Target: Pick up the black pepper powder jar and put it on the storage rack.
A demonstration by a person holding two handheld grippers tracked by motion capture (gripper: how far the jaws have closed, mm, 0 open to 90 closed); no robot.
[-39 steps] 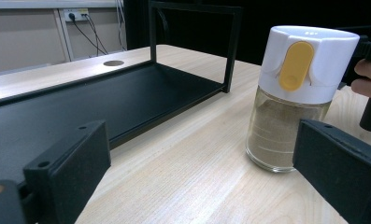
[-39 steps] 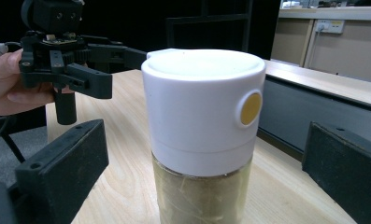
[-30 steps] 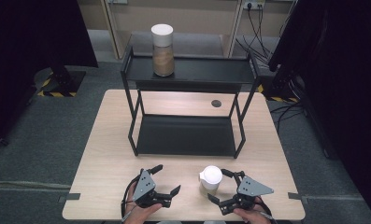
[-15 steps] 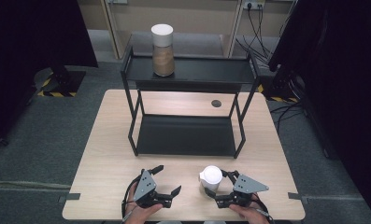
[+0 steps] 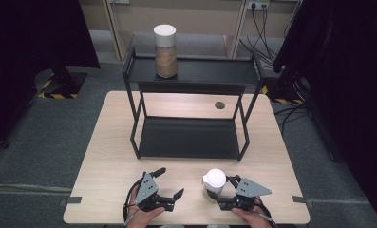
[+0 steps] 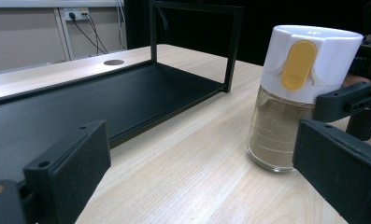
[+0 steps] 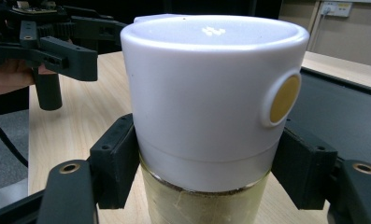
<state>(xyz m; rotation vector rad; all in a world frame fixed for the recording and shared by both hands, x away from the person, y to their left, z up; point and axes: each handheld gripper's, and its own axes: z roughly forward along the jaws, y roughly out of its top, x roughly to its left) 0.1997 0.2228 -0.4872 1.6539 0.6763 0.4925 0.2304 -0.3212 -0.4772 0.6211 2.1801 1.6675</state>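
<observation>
Pinching the jar (image 7: 206,140) just below its white cap, the right gripper (image 5: 220,194) has just closed. Left gripper (image 5: 169,183) rests spread beside it.

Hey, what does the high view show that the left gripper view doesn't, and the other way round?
The high view takes in a second jar on the rack's top shelf, and the right gripper shut on the near jar. The left gripper view has the jar's yellow tab and the pale powder behind the glass. Both share the near jar on the table, the rack's lower shelf and the left gripper, jaws open.
</observation>
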